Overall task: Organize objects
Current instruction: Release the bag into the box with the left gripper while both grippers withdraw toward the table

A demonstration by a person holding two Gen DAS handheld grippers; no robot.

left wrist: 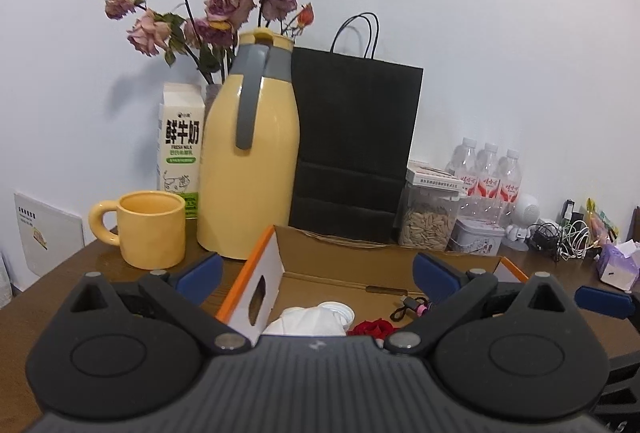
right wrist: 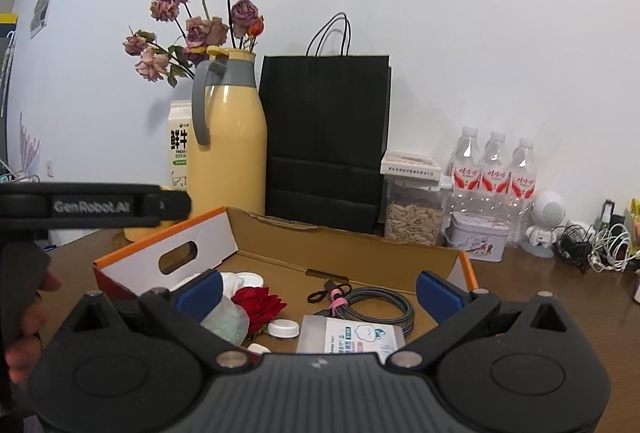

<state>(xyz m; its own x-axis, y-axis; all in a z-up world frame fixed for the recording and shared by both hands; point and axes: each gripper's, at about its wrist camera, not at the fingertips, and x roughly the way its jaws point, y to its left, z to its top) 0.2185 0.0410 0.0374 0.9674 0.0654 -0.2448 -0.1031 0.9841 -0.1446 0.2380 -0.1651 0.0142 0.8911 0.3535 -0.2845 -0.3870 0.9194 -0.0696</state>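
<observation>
An open cardboard box (left wrist: 344, 253) (right wrist: 344, 245) with orange-edged white flaps sits on the brown table. Inside lie a red rose (right wrist: 258, 303) (left wrist: 370, 327), a coiled braided cable with a pink tie (right wrist: 372, 305), a wipes packet (right wrist: 352, 337), white caps (right wrist: 283, 329) and white tissue (left wrist: 308, 321). My left gripper (left wrist: 316, 273) is open and empty, above the box's near left side. My right gripper (right wrist: 318, 291) is open and empty, over the box's contents. The left gripper's body (right wrist: 96, 205) shows at the left of the right wrist view.
Behind the box stand a yellow mug (left wrist: 148, 229), a yellow thermos jug (left wrist: 250, 153), a milk carton (left wrist: 182, 145), dried roses (left wrist: 216, 5), a black paper bag (left wrist: 352, 145), a seed jar (left wrist: 430, 213), a tin (left wrist: 476, 237), water bottles (left wrist: 486, 173) and tangled cables (left wrist: 568, 237).
</observation>
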